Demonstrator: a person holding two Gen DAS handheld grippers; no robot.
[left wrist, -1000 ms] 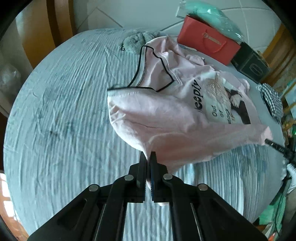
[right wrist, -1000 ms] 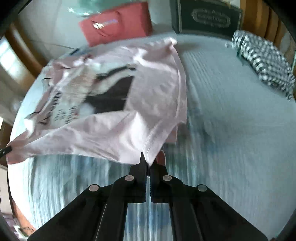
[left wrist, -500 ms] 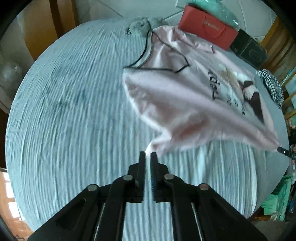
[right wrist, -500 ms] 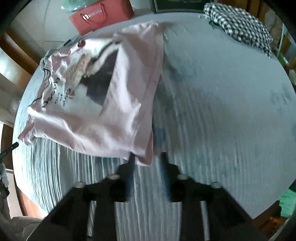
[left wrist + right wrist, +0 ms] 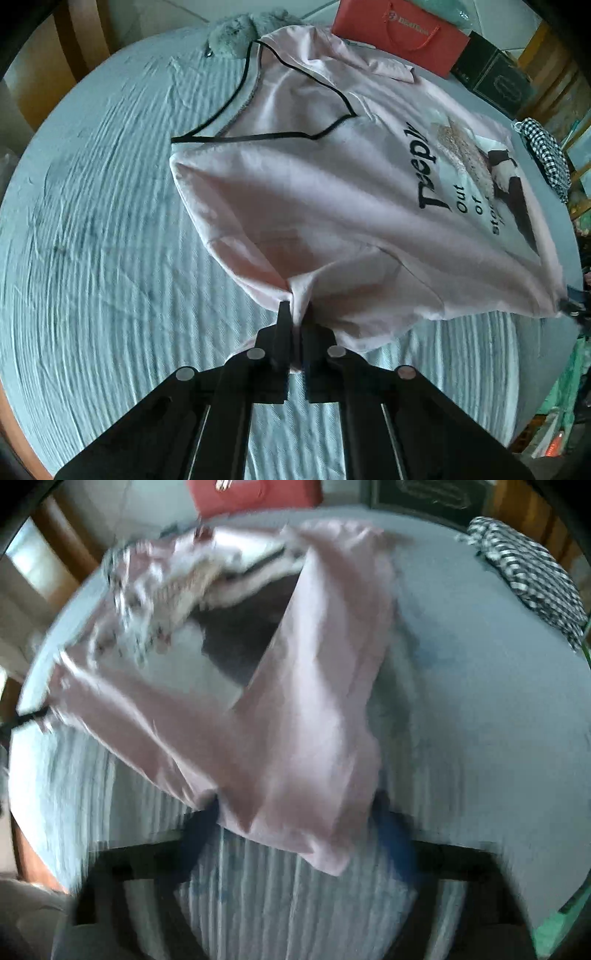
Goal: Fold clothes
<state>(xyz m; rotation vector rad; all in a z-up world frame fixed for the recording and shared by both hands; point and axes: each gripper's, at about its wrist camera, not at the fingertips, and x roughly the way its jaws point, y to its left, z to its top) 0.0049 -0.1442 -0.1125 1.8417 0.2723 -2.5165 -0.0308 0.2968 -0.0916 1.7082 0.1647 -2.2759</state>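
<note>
A pale pink T-shirt (image 5: 332,192) with a black-trimmed neckline and a printed front lies spread on the light blue ribbed cloth of a round table (image 5: 92,258). My left gripper (image 5: 297,314) is shut on a bunched corner of the shirt's near edge. In the blurred right wrist view the shirt (image 5: 295,720) drapes over the space between my right gripper's (image 5: 291,830) wide-apart fingers (image 5: 199,830); this gripper is open. The right gripper's tip also shows at the shirt's far corner in the left wrist view (image 5: 570,302).
A red paper bag (image 5: 399,33) and a dark box (image 5: 498,81) stand at the table's far edge. A grey plush toy (image 5: 240,37) lies beyond the neckline. A black-and-white checked garment (image 5: 546,151) lies at the right (image 5: 532,572).
The right gripper has opened and let go of the shirt corner it held. The left gripper keeps its hold; the shirt now lies flatter and wider on the table.
</note>
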